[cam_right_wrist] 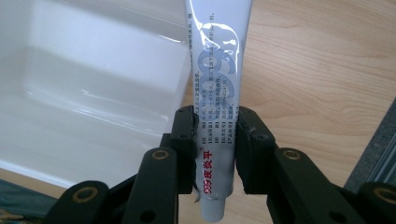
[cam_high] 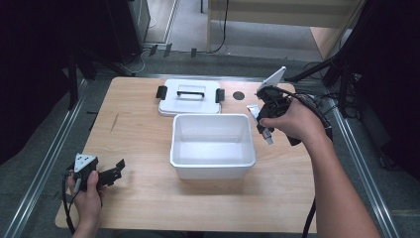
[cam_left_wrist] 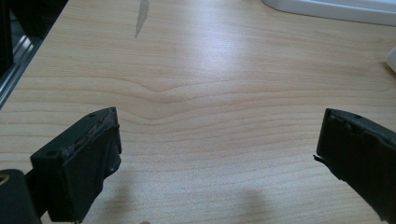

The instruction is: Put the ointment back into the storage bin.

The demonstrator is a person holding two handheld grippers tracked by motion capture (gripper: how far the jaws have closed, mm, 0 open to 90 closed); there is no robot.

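My right gripper (cam_high: 264, 120) is shut on a white tube (cam_right_wrist: 217, 93) with blue and red print, held above the table just right of the white bin's (cam_high: 213, 146) right rim. In the right gripper view (cam_right_wrist: 215, 135) the jaws clamp the tube near its cap end, and the tube runs up along the bin's wall (cam_right_wrist: 70, 93). The bin looks empty. The left gripper (cam_high: 110, 173) rests low over the table's front left, open, with bare wood between its jaws (cam_left_wrist: 215, 154).
A white lid (cam_high: 189, 97) with a handle and black side clips lies flat behind the bin. A dark round hole (cam_high: 238, 95) marks the table (cam_high: 138, 124) right of the lid. Metal rails run along both table sides.
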